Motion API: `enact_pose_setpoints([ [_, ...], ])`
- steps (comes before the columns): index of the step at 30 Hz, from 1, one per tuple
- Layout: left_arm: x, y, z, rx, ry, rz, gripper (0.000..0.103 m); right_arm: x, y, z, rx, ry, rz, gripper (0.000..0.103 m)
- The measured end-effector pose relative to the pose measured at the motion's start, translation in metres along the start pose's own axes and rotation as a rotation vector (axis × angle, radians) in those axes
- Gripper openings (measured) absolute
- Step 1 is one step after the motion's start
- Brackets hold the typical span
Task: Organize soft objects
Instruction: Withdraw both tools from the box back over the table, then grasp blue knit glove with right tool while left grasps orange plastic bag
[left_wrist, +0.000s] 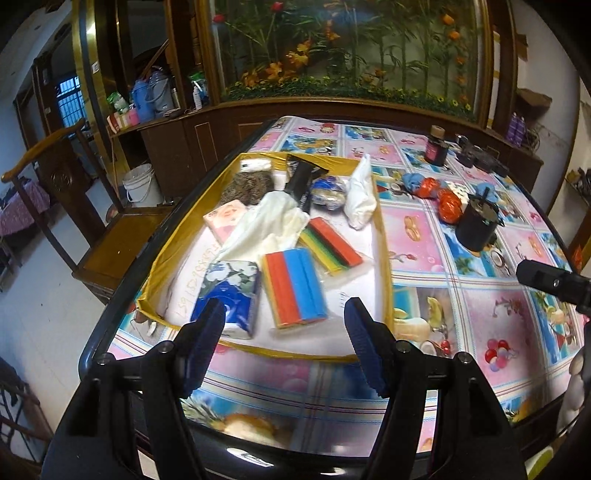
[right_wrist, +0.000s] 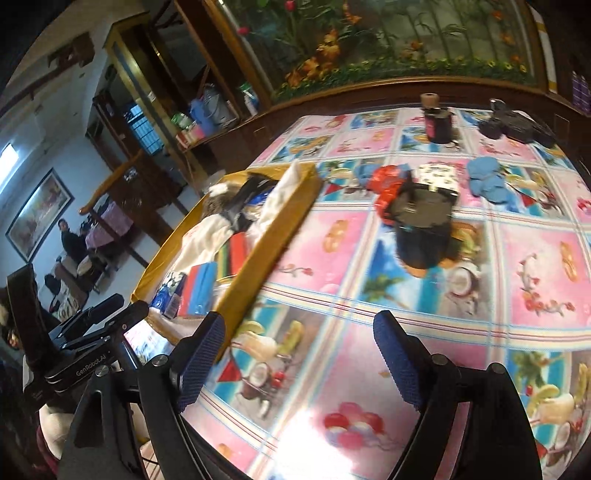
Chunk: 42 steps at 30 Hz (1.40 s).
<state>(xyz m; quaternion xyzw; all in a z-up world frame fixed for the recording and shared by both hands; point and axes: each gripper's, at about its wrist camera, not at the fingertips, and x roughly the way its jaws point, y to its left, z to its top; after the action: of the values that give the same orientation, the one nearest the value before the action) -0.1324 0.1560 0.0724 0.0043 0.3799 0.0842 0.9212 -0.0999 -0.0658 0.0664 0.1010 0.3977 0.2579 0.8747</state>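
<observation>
Both grippers are held over the patterned pink-and-blue tablecloth (left_wrist: 476, 266), nothing gripped. The left gripper (left_wrist: 284, 347) is spread wide, w/ its blue ribbed fingers (left_wrist: 207, 332) hung above the near edge of the shallow yellow-rimmed cardboard tray (left_wrist: 384, 266). The right gripper (right_wrist: 299, 363) is also spread wide, over bare cloth just right of the tray's near corner.

Most soft stuff is seen inside the tray: a blue floral tissue pack (left_wrist: 229, 291) at the near left, a red/blue striped sponge block (left_wrist: 295, 288) beside it, a rainbow-striped pack (left_wrist: 332, 247) behind, a crumpled white cloth (left_wrist: 266, 229) in the middle, a pink tissue pack (left_wrist: 225, 219) at left, and a white stuffed bag (left_wrist: 360, 195) leaned on the far right rim.

Outside the tray, approx mid-table, red-orange crumpled bags (right_wrist: 388, 184), a blue cloth (right_wrist: 487, 181) and a black cylindrical cup (right_wrist: 424, 229) are left on the cloth.
</observation>
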Motion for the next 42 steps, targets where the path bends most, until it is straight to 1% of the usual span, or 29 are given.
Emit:
enact_pose_setpoints([
  [5, -0.005, -0.025, -0.002, 0.061, 0.006, 0.001, 0.066, -0.030, -0.026, -0.010, 0.041, -0.029, -0.005, 0.085],
  [10, -0.007, -0.042, -0.004, 0.101, 0.014, 0.001, 0.066, -0.054, -0.052, -0.018, 0.093, -0.053, -0.008, 0.085],
  [17, -0.004, -0.059, -0.006, 0.136, 0.036, -0.003, 0.066, -0.076, -0.084, -0.023, 0.145, -0.065, -0.017, 0.086],
  [20, -0.002, -0.064, -0.007, 0.144, 0.048, -0.017, 0.066, -0.080, -0.095, -0.024, 0.169, -0.065, -0.021, 0.086],
  [23, 0.005, -0.066, -0.007, 0.132, 0.084, -0.081, 0.066, -0.085, -0.108, -0.023, 0.194, -0.069, -0.032, 0.086],
  [24, 0.007, -0.065, -0.007, 0.119, 0.102, -0.120, 0.066, -0.087, -0.111, -0.023, 0.201, -0.071, -0.039, 0.086],
  [27, 0.012, -0.065, -0.006, 0.090, 0.134, -0.200, 0.066, -0.092, -0.126, -0.018, 0.233, -0.077, -0.058, 0.086],
  [32, 0.014, -0.067, 0.004, 0.103, 0.114, -0.223, 0.066, -0.096, -0.144, -0.008, 0.257, -0.084, -0.103, 0.087],
  [35, 0.022, -0.065, 0.017, 0.095, 0.124, -0.261, 0.066, -0.093, -0.154, -0.001, 0.272, -0.081, -0.123, 0.087],
  [38, 0.034, -0.062, 0.035, 0.057, 0.155, -0.332, 0.066, -0.084, -0.162, 0.008, 0.289, -0.069, -0.130, 0.088],
  [39, 0.039, -0.061, 0.044, 0.038, 0.165, -0.359, 0.066, -0.079, -0.164, 0.013, 0.294, -0.064, -0.132, 0.088],
  [42, 0.048, -0.064, 0.065, 0.014, 0.167, -0.402, 0.066, -0.065, -0.170, 0.032, 0.292, -0.060, -0.144, 0.088],
])
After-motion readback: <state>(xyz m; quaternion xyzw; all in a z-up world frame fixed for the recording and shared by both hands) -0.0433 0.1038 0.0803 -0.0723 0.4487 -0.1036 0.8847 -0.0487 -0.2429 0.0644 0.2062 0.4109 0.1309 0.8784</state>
